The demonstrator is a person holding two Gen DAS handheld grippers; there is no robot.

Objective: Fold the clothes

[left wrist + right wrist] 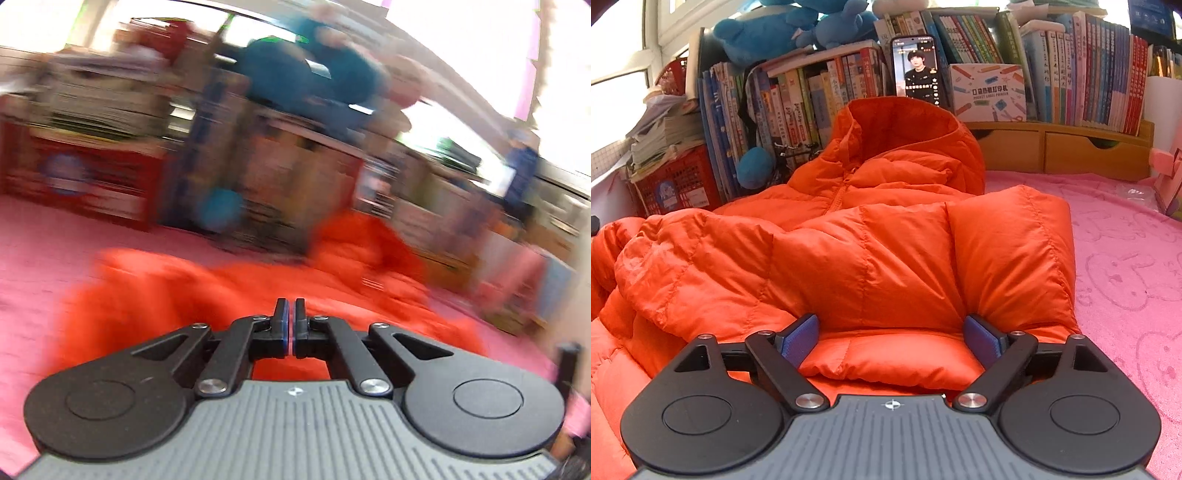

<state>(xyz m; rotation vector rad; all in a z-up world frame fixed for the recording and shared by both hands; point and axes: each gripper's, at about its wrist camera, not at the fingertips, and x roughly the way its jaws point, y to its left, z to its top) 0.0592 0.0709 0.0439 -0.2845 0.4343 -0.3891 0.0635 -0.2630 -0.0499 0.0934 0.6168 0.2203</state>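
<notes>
Our right gripper [891, 338] has its jaws spread wide, one blue pad at nine o'clock and the other at three o'clock of a puffy fold of the orange down jacket [871, 236]. The fold bulges up between the pads; we cannot tell whether they press on it. The jacket spreads from there toward twelve o'clock, its hood [905, 125] standing up at the far end, and it lies on a pink blanket [1126, 266].

Our left gripper [290, 314] has its jaws closed tight with only a thin sliver between the pads; the view is badly blurred. The jacket lies under and beyond them, from nine to two o'clock.

At ten o'clock of the hood a red crate [679, 181] carries a stack of papers [665, 136].
</notes>
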